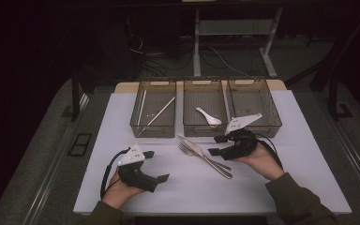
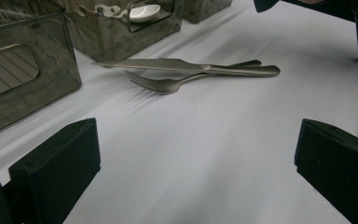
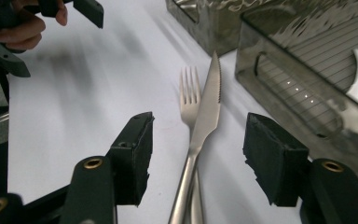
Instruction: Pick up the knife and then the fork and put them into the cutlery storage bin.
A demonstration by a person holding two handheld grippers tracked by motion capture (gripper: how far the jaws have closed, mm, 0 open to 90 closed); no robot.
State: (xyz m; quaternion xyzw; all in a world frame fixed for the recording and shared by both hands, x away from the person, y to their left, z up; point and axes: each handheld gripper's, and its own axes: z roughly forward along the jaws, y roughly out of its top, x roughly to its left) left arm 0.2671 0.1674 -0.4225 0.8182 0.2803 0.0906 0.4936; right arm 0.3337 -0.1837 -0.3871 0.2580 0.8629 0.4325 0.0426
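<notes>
A steel knife [image 1: 198, 150] and a fork [image 1: 187, 150] lie side by side on the white table [image 1: 122, 122], just in front of the middle bin. In the right gripper view the knife [image 3: 210, 107] and the fork [image 3: 189, 93] run between the jaws of my right gripper [image 3: 198, 128], which stand open on either side of the handles without touching them. From above, the right gripper [image 1: 217, 145] sits low at the handle end. My left gripper [image 1: 156, 166] rests open at the front left, with the knife [image 2: 186, 66] and the fork [image 2: 158, 85] well ahead of its jaws [image 2: 198, 130].
Three translucent grey bins stand in a row at the back. The left bin [image 1: 153, 129] holds long pale sticks [image 1: 155, 115], the middle bin [image 1: 204, 132] a white spoon [image 1: 208, 117], and the right bin [image 1: 268, 126] nothing visible. Floor drops away beyond the table edges.
</notes>
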